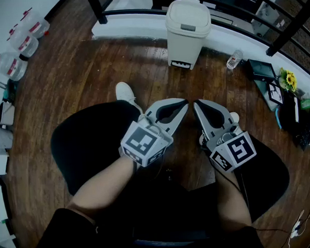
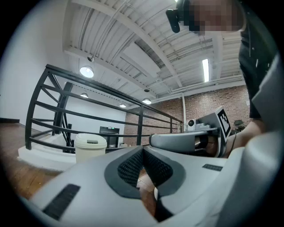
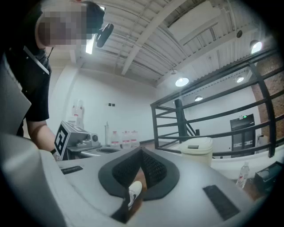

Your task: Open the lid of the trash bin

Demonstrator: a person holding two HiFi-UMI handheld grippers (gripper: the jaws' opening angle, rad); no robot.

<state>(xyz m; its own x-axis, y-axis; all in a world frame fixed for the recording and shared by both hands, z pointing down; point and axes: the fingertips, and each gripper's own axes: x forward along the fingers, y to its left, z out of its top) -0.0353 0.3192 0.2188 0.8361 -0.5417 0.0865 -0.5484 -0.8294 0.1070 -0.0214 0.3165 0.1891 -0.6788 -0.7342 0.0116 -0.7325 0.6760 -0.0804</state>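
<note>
The cream trash bin (image 1: 188,32) stands upright at the far edge of the wood floor, against the black railing, with its lid down. It shows small in the left gripper view (image 2: 90,147) and the right gripper view (image 3: 196,150) too. My left gripper (image 1: 184,104) and right gripper (image 1: 196,104) hover side by side over my lap, tips pointing toward the bin and well short of it. Both are shut with nothing between their jaws.
A clear plastic bottle (image 1: 234,59) lies right of the bin. Clutter including a black box (image 1: 261,69) and yellow flowers (image 1: 288,79) lines the right side. Plastic containers (image 1: 21,46) sit at the far left. My white shoe (image 1: 126,93) rests on the floor ahead.
</note>
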